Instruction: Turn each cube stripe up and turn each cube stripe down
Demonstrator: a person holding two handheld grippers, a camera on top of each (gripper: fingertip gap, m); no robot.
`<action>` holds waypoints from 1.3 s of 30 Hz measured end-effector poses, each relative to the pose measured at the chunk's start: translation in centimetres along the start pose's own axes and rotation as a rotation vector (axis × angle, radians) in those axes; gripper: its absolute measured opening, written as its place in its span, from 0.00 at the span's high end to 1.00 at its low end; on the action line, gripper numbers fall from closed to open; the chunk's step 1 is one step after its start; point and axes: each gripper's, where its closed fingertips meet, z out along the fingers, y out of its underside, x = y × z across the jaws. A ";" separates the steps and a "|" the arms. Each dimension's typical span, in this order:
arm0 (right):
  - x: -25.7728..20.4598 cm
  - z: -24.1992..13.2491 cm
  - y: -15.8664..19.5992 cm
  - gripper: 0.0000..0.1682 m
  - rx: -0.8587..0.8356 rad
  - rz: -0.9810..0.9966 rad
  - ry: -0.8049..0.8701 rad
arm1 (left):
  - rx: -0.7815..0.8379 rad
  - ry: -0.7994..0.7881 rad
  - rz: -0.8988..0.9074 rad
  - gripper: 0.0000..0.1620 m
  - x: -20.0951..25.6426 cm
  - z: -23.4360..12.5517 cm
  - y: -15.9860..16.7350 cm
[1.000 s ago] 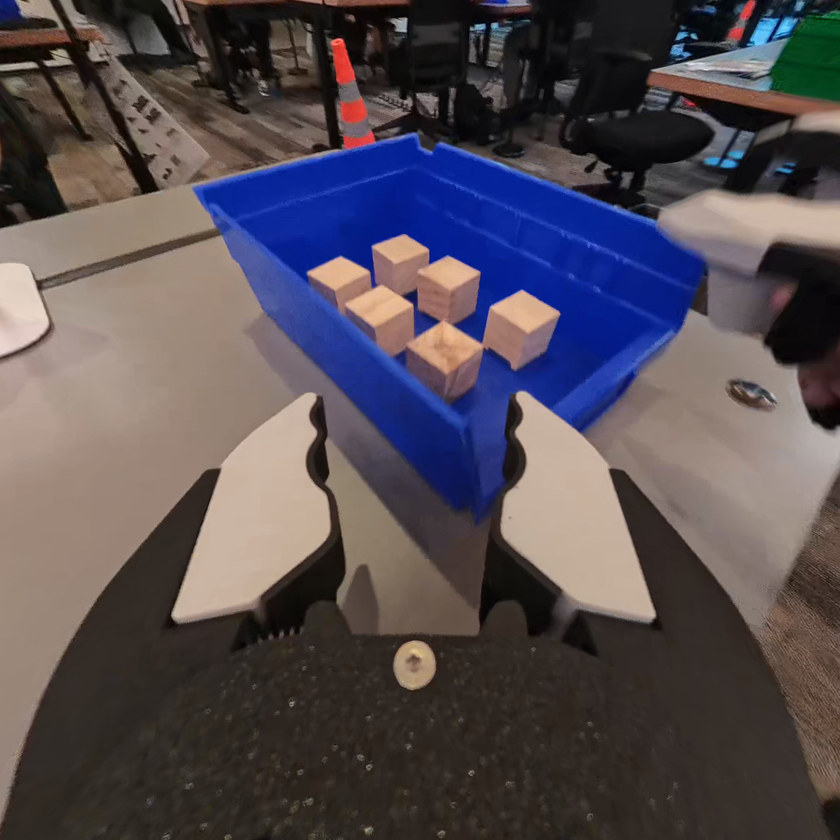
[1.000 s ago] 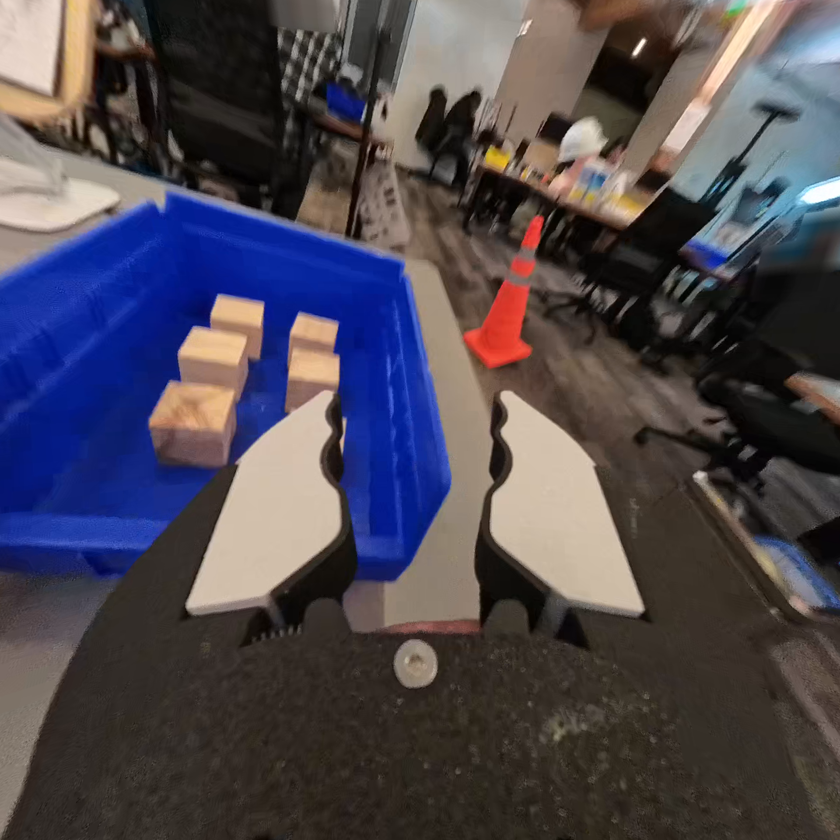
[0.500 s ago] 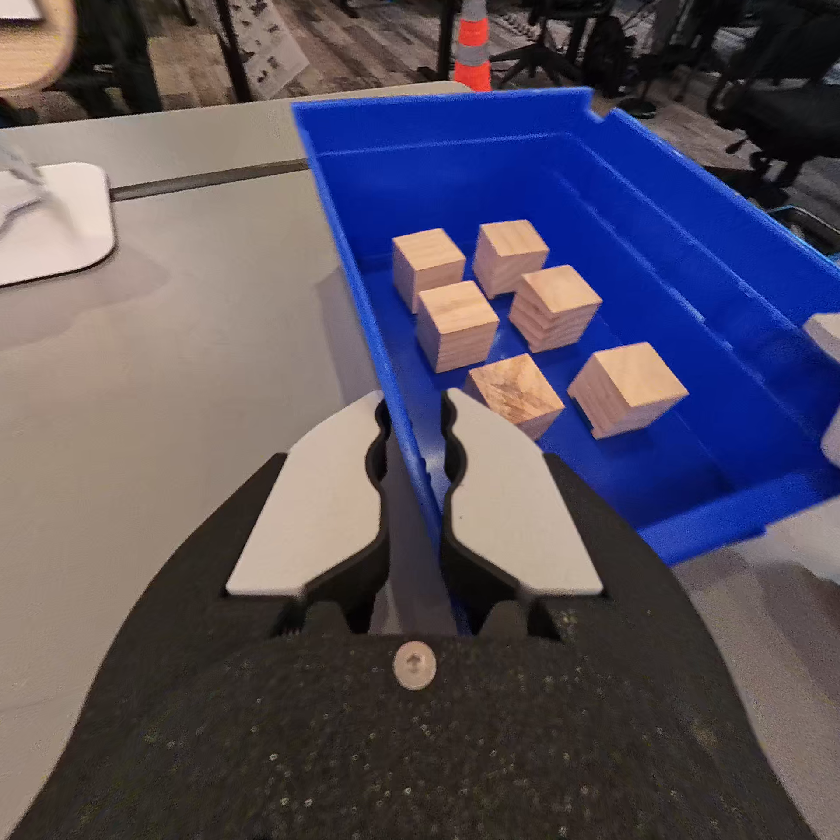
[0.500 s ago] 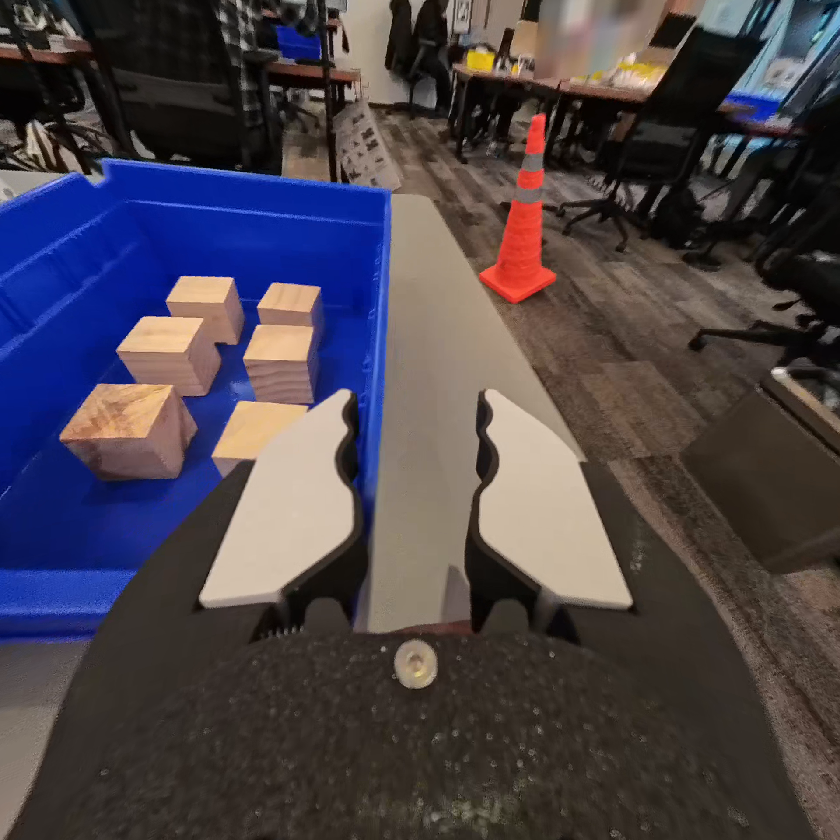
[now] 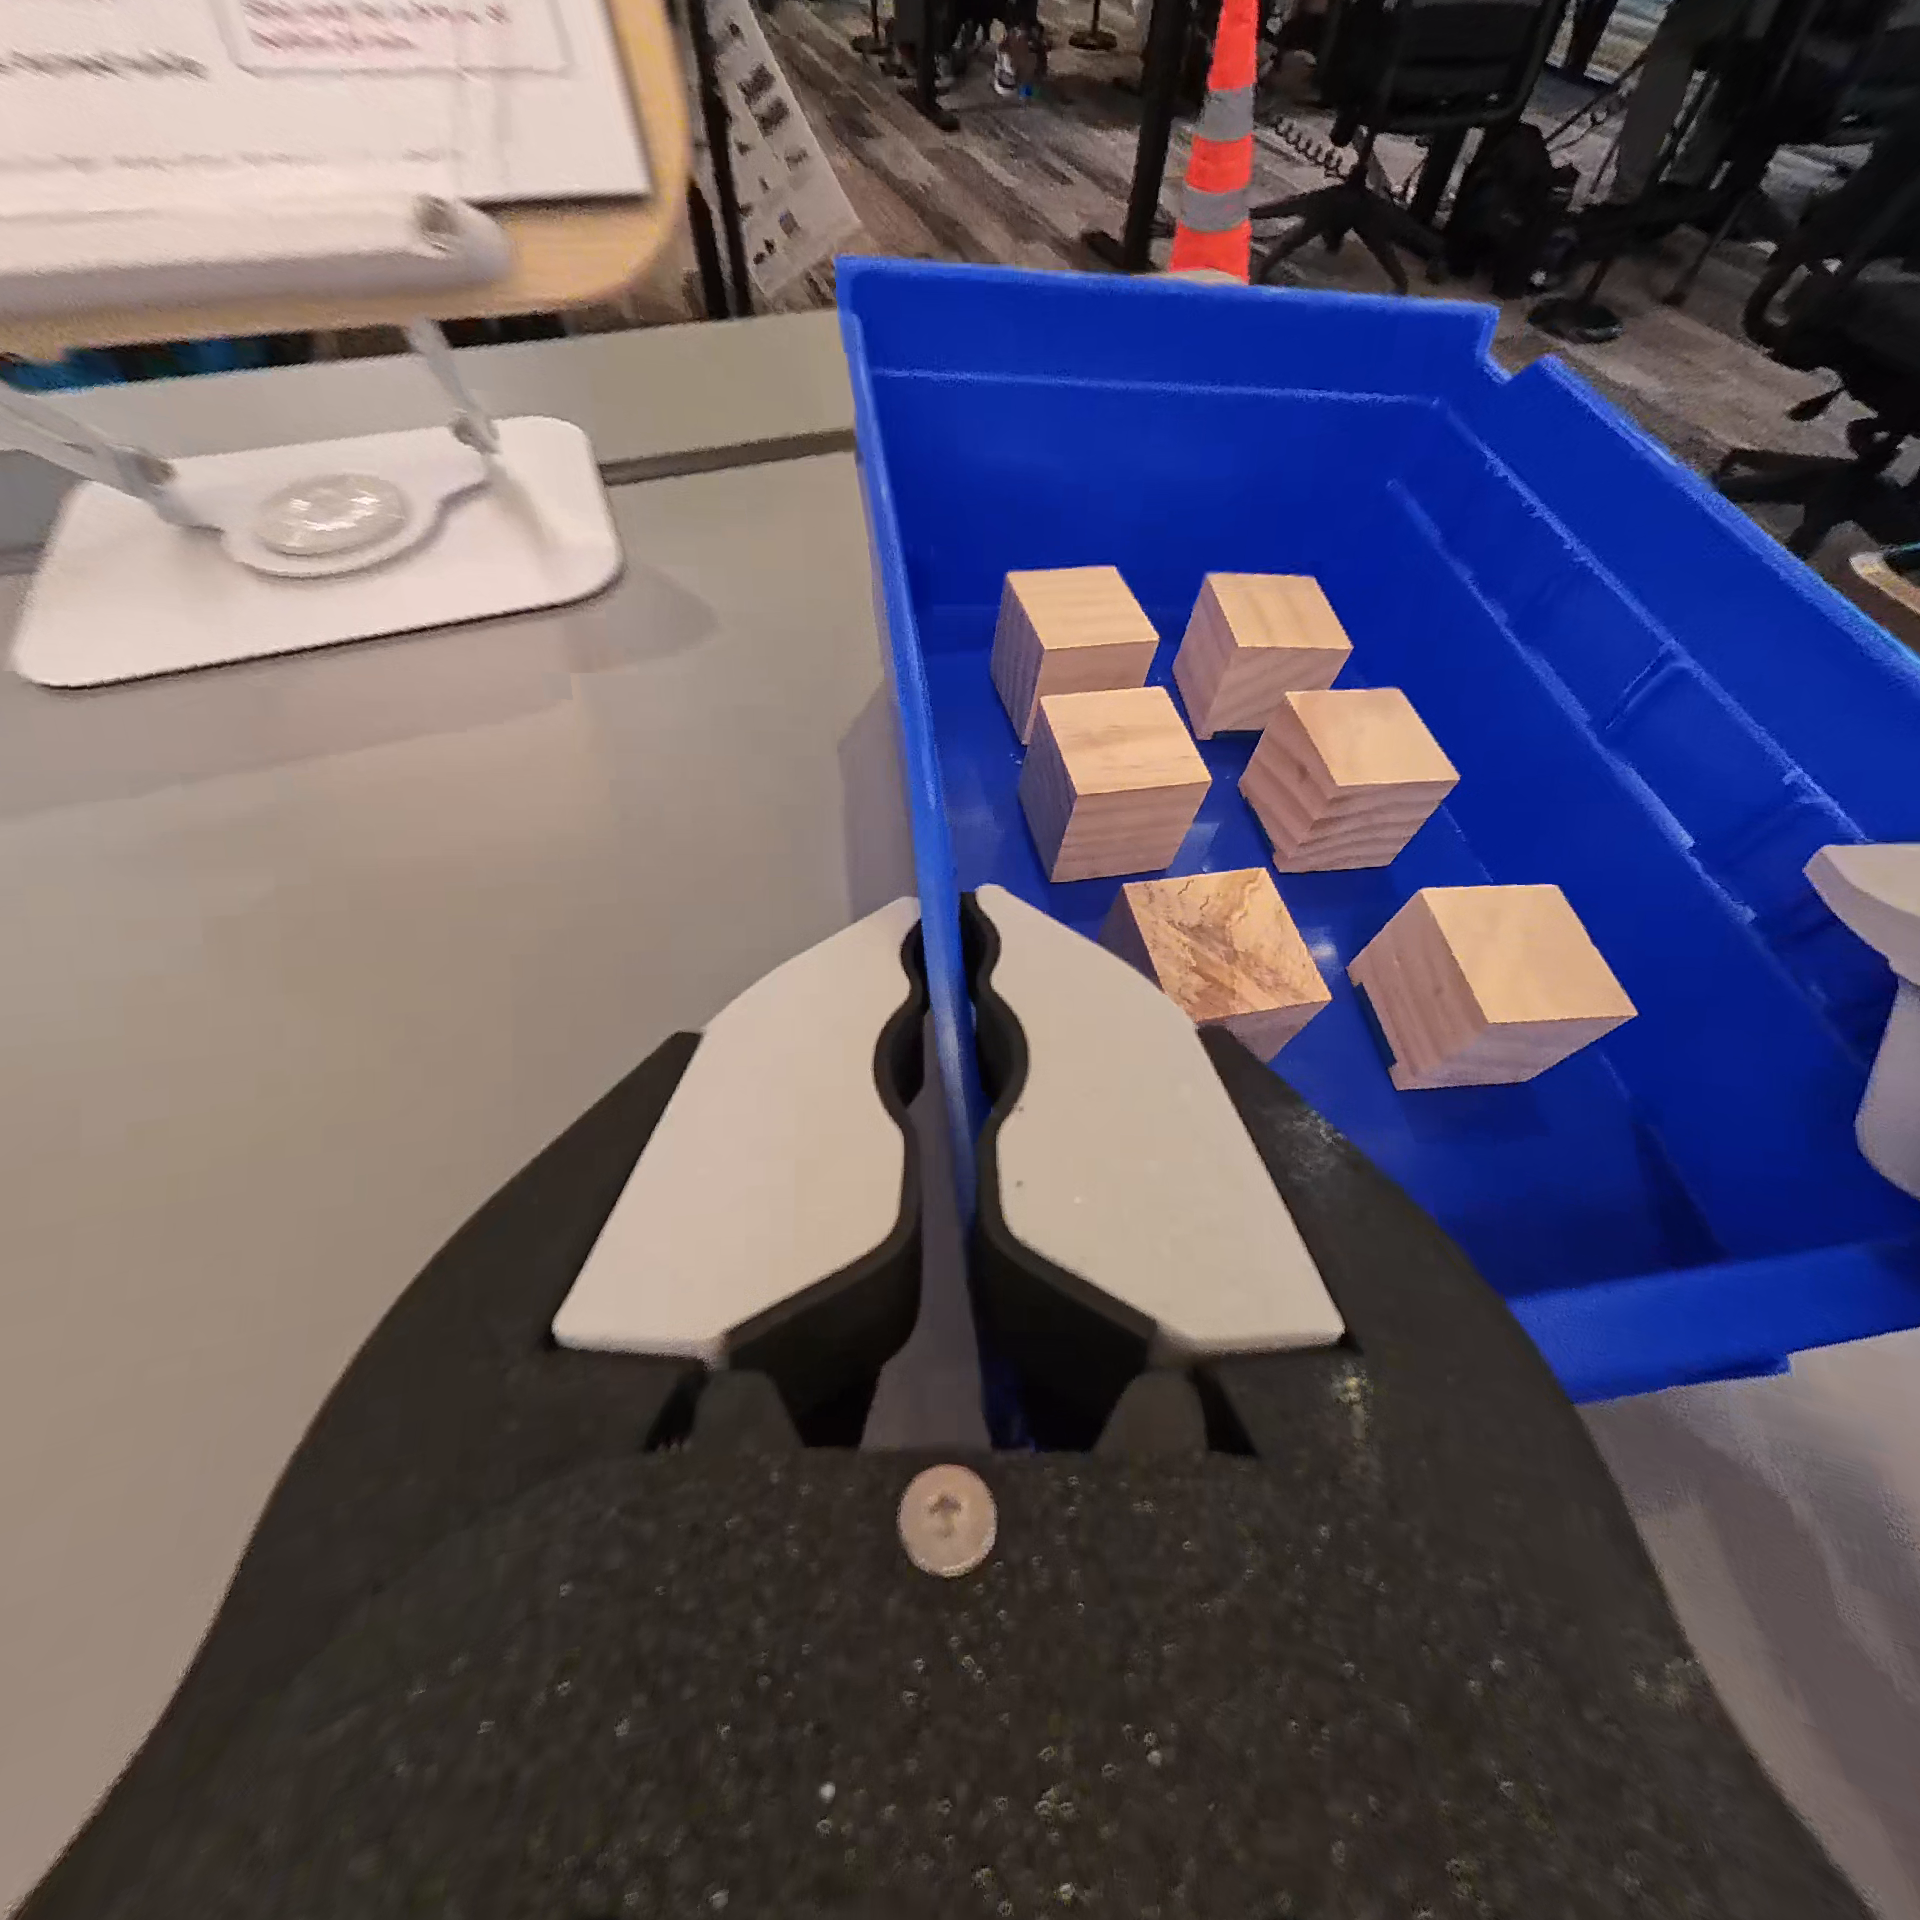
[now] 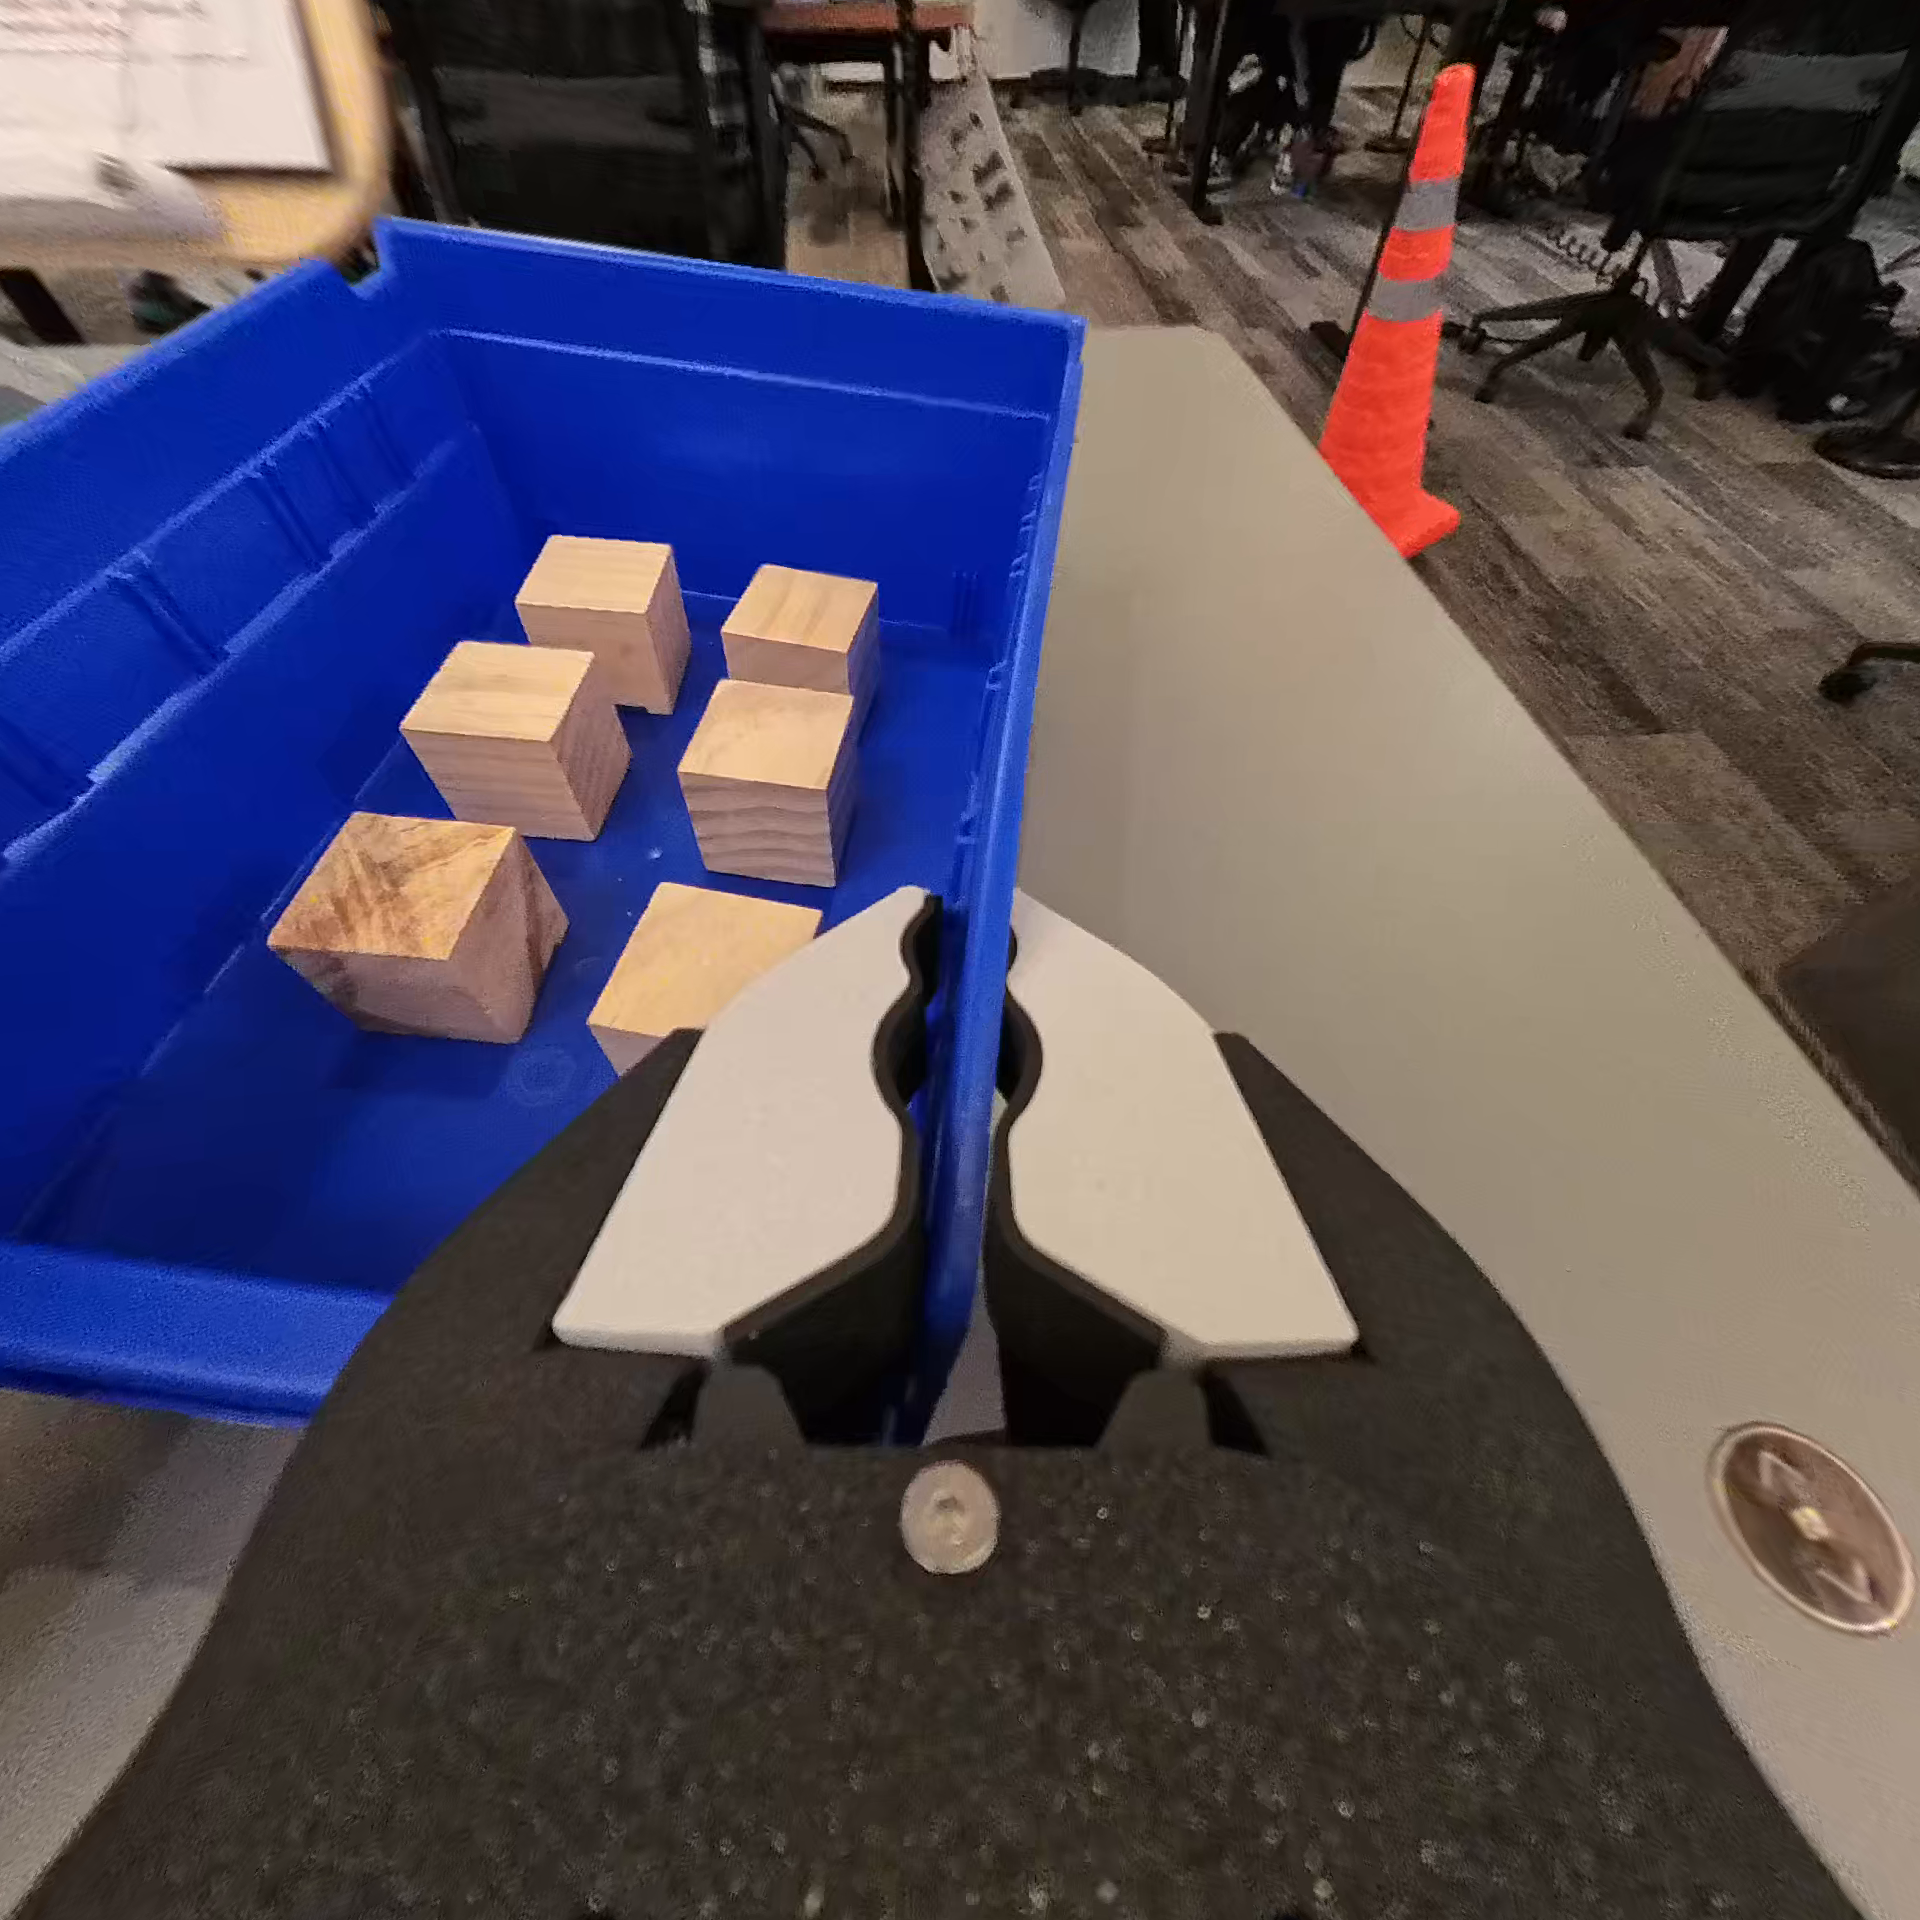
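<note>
Wooden cubes (image 5: 1226, 800) sit inside the blue bin (image 5: 1143, 436), between both tongs: right of the left gripper (image 5: 945, 935), left of the right gripper (image 6: 971, 914). Each is clamped on a long side wall. Only the left view shows grooved faces (stripes, probably).

Six pale wooden cubes (image 5: 1112, 779) sat loosely clustered, plain faces up, on the floor of a blue plastic bin (image 5: 1143, 416).
</note>
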 end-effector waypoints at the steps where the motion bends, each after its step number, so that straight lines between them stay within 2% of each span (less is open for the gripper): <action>1: -1.3 -0.4 -0.5 0.96 0.019 -0.011 -0.012 | 0.013 -0.018 0.005 0.98 -1.1 -1.0 -0.1; 6: -10.2 -2.2 -2.0 0.96 0.082 -0.043 -0.127 | 0.059 -0.143 0.008 0.99 -8.8 -7.0 -0.3; 10: -18.5 -2.3 -2.5 0.96 0.089 -0.081 -0.245 | 0.067 -0.273 -0.015 0.99 -16.0 -11.4 0.8; 16: -27.0 -1.2 -1.4 0.96 0.038 -0.171 -0.361 | 0.025 -0.387 -0.095 0.99 -23.2 -14.2 4.5; 21: -28.8 -0.4 1.0 0.96 -0.021 -0.183 -0.399 | -0.039 -0.398 -0.119 0.99 -24.7 -14.0 7.1; 25: -28.7 -0.3 1.2 0.93 0.000 -0.184 -0.418 | -0.038 -0.345 -0.164 0.97 -24.5 -13.6 7.6; 28: -29.0 -0.7 1.0 0.87 0.002 -0.161 -0.489 | -0.056 -0.222 -0.225 0.82 -23.4 -13.7 7.5; 29: -28.7 -1.1 0.7 0.82 0.027 -0.154 -0.504 | -0.056 -0.187 -0.241 0.69 -23.1 -14.3 7.3; 30: -28.3 -1.8 0.2 0.77 0.062 -0.148 -0.511 | -0.060 -0.156 -0.245 0.61 -22.9 -15.3 7.2; 32: -28.1 -4.1 -0.8 0.77 0.170 -0.145 -0.591 | -0.050 -0.104 -0.221 0.60 -23.3 -18.1 6.7; 35: -28.2 -8.5 -2.5 0.81 0.356 -0.128 -0.696 | -0.030 -0.145 -0.216 0.58 -27.9 -22.8 6.9; 37: -29.3 -10.0 -2.4 0.85 0.385 -0.155 -0.747 | -0.062 -0.219 -0.232 0.56 -33.2 -24.8 8.1; 39: -30.8 -11.1 -1.9 0.85 0.387 -0.142 -0.817 | -0.075 -0.326 -0.257 0.54 -39.6 -25.6 9.4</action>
